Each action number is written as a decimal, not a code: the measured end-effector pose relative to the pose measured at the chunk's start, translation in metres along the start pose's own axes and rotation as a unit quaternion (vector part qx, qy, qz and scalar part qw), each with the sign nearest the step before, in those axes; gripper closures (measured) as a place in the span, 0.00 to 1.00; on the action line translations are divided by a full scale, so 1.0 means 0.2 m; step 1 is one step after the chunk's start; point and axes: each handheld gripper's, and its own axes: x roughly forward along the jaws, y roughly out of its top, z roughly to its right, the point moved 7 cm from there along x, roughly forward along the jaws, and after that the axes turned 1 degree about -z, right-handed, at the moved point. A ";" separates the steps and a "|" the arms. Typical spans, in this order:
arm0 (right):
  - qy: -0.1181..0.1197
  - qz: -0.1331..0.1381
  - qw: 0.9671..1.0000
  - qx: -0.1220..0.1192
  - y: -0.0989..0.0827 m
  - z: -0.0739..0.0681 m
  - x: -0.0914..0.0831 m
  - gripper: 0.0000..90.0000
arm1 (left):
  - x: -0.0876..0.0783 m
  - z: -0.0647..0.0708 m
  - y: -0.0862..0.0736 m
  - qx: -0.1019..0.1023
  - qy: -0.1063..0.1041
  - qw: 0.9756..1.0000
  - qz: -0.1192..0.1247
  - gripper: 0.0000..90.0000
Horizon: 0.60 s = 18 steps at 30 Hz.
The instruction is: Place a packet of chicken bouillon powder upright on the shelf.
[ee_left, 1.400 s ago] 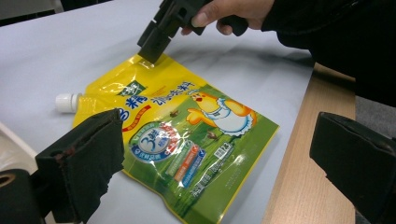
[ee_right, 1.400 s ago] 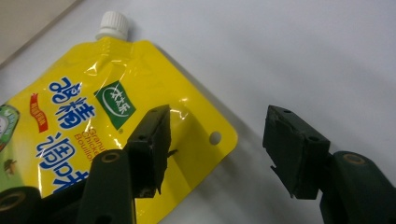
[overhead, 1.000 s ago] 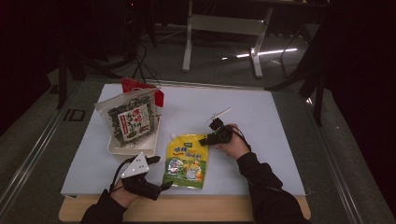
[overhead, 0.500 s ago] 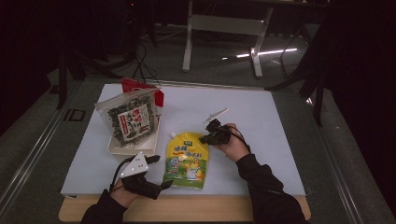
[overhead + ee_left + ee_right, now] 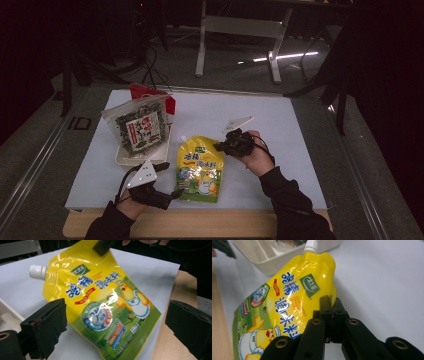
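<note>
The right gripper (image 5: 223, 145), clenched on the upper edge of the glossy yellow spouted plastic pouch (image 5: 200, 167), lifts its spout end, while the released left gripper (image 5: 172, 194) waits beside its bottom edge.

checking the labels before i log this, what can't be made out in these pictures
- Pouch: the small print is too small in the high view; its bottom is cut off by the edge in the right gripper view.
- Tray: its contents are hidden by the seaweed bag in the high view.
- Red pack: mostly hidden behind that bag.
- Right claw: its pads are hidden behind the pouch edge they pinch.
</note>
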 end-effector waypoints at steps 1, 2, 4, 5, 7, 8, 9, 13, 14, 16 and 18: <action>-0.001 0.004 1.000 -0.005 0.01 -0.01 -0.01 1.00 | 0.00 0.00 0.00 -0.004 -0.001 1.000 -0.001 0.06; -0.001 0.007 1.000 -0.008 0.02 -0.03 -0.03 1.00 | 0.00 -0.01 0.00 -0.009 0.000 1.000 -0.007 0.06; 0.000 0.017 1.000 -0.019 0.03 -0.05 -0.06 1.00 | -0.01 -0.01 0.00 -0.015 -0.006 1.000 -0.011 0.06; 0.000 0.021 0.999 -0.024 0.04 -0.07 -0.07 1.00 | -0.01 -0.02 0.01 -0.018 -0.006 1.000 -0.010 0.06; 0.002 0.030 0.999 -0.033 0.05 -0.09 -0.10 1.00 | -0.02 -0.02 0.02 -0.026 -0.009 1.000 -0.005 0.06; 0.003 0.035 0.999 -0.036 0.05 -0.11 -0.11 1.00 | -0.02 -0.03 0.02 -0.024 0.000 1.000 -0.008 0.06; 0.003 0.038 0.999 -0.038 0.06 -0.12 -0.12 1.00 | -0.03 -0.03 0.03 -0.023 0.003 1.000 -0.011 0.06; 0.004 0.048 0.998 -0.048 0.06 -0.15 -0.16 1.00 | -0.04 -0.06 0.04 -0.018 0.022 0.999 -0.021 0.06; 0.005 0.050 0.997 -0.051 0.06 -0.16 -0.17 1.00 | -0.04 -0.06 0.04 -0.017 0.025 0.999 -0.021 0.06; 0.005 0.055 0.997 -0.059 0.06 -0.18 -0.18 1.00 | -0.05 -0.07 0.04 -0.020 0.024 0.999 -0.023 0.06; 0.002 0.058 0.996 -0.070 0.05 -0.20 -0.20 1.00 | -0.04 -0.08 0.04 -0.020 0.024 0.999 -0.024 0.08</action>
